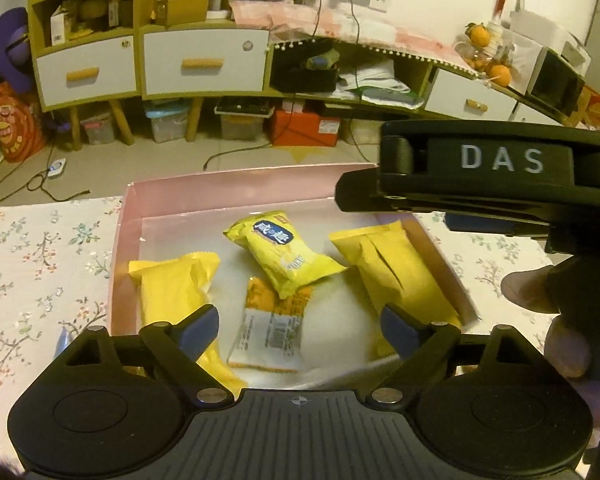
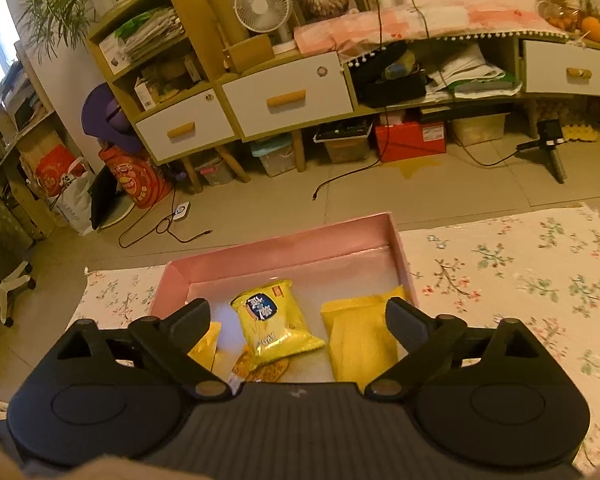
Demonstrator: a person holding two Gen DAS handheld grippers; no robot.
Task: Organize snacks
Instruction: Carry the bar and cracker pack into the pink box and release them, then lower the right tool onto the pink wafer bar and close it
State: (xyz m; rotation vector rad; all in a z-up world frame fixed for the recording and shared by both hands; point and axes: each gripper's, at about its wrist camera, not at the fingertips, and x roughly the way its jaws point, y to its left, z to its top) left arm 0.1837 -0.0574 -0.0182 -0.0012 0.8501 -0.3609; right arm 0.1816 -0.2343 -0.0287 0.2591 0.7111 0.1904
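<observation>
A pink box (image 1: 236, 184) (image 2: 284, 248) lies on a floral cloth and holds several yellow snack packets. A yellow packet with a blue label (image 1: 284, 256) (image 2: 276, 320) lies in the middle, partly over an orange-and-white packet (image 1: 270, 324) (image 2: 260, 368). Plain yellow packets lie at the left (image 1: 172, 292) (image 2: 206, 344) and right (image 1: 392, 272) (image 2: 360, 340). My left gripper (image 1: 300, 324) is open and empty above the box's near side. My right gripper (image 2: 296, 318) is open and empty above the box; its body (image 1: 496, 176) shows at the right of the left wrist view.
The floral cloth (image 1: 40, 264) (image 2: 520, 272) covers the surface around the box. Beyond it are a tiled floor with cables (image 2: 340, 184), a cabinet with white drawers (image 2: 288, 96), storage bins and a red box (image 2: 410, 140).
</observation>
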